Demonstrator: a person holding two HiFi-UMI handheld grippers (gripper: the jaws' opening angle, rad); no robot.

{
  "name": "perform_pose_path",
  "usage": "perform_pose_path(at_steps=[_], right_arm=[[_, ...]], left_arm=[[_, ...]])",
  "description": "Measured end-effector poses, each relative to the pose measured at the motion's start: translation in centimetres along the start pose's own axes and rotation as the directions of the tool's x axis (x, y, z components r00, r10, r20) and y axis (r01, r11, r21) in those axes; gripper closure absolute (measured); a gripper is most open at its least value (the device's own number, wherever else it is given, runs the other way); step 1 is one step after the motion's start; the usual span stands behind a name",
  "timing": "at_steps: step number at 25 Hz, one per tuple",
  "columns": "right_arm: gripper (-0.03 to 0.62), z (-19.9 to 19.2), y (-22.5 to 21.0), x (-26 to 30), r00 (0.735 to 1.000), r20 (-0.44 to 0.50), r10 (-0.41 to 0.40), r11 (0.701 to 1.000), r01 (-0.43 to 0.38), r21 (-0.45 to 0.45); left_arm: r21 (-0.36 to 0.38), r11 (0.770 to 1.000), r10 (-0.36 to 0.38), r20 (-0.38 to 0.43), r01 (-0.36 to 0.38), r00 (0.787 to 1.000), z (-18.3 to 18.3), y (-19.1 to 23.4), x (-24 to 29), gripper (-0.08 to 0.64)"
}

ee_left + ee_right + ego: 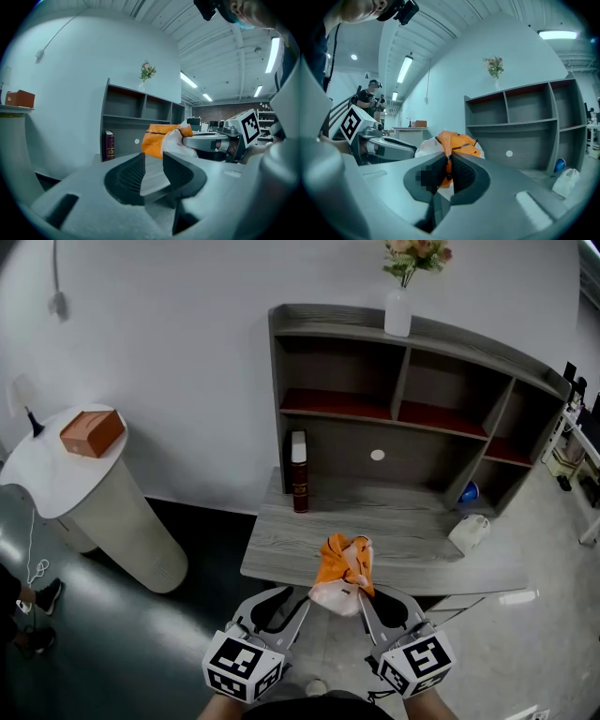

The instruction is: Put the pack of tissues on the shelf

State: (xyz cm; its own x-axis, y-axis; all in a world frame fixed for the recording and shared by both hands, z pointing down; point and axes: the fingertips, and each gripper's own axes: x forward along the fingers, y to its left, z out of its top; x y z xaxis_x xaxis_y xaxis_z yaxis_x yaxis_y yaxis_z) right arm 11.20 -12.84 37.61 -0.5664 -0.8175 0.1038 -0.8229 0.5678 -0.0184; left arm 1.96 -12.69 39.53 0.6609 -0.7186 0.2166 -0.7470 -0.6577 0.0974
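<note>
The left gripper [153, 161] has its jaws apart with nothing between them, just beside the orange pack of tissues [343, 570]. The pack appears to be held off the surface, above the near edge of the desk [281, 549], pinched at one end by the clamped right gripper [446, 163]. The shelf [277, 362] stands at the back of the desk, well apart from the pack. To carry it well, I judge the right grip must stay firm on the soft wrapper. The pack should go forward and up, clear of the dark red book [299, 474] at the left, toward a bare red-floored compartment. The free gripper could steady the sagging end.
</note>
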Motion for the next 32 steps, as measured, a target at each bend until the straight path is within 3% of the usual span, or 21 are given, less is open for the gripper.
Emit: perform_pose_path(at_steps=[16, 32], right_arm=[[0.584, 0.3, -4.0, 2.6, 1.000, 0.004, -0.016, 1.000, 0.016, -0.001], [0.584, 5.2, -9.4, 12.3, 0.998, 0.047, -0.052, 0.996, 0.055, -0.065]], left_arm=[[0.025, 1.000, -0.016, -0.002, 0.016, 1.000, 1.1, 1.6, 3.9, 0.456], [0.009, 0.999, -0.041, -0.001, 0.041, 0.999, 4.2, 9.4, 10.2, 0.460]])
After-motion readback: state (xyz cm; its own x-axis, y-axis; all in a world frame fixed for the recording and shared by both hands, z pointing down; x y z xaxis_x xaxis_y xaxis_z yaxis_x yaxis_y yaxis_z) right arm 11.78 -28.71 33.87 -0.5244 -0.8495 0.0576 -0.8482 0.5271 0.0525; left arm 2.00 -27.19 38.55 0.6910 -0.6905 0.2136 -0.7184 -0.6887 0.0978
